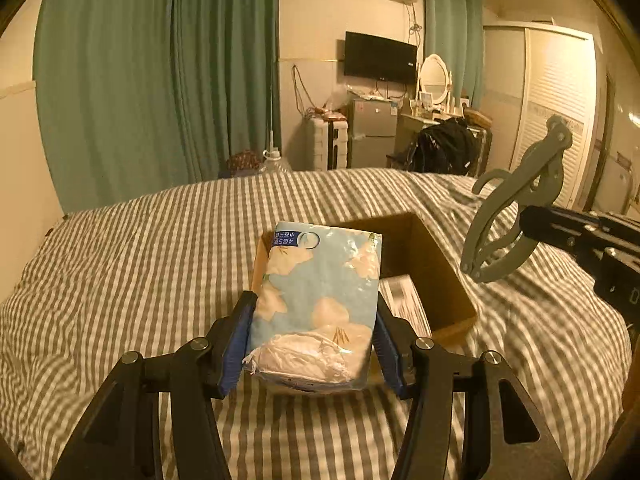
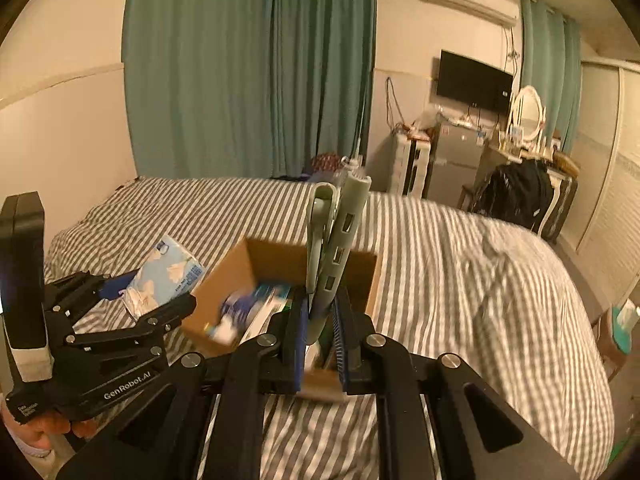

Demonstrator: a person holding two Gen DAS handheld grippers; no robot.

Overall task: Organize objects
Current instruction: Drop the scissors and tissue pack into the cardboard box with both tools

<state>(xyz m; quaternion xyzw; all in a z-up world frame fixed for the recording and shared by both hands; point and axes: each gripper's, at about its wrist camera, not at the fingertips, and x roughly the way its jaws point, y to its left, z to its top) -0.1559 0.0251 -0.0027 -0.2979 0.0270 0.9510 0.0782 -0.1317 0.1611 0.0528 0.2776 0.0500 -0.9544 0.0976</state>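
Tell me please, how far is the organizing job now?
Done: some items already lie in the cardboard box. In hand: the left hand-held gripper holds the tissue pack, the right hand-held gripper the folded grey hanger. Left: putting both inside.

Green curtains [image 1: 160,80], wall television [image 1: 380,59], small fridge [image 1: 372,132].

The tissue pack [image 1: 316,304] hides the near-left part of the cardboard box [image 1: 432,264]. In the right wrist view, the box's contents [image 2: 240,312] are smeared by motion blur and cannot be identified. The pack's small print [image 1: 286,238] is unreadable.
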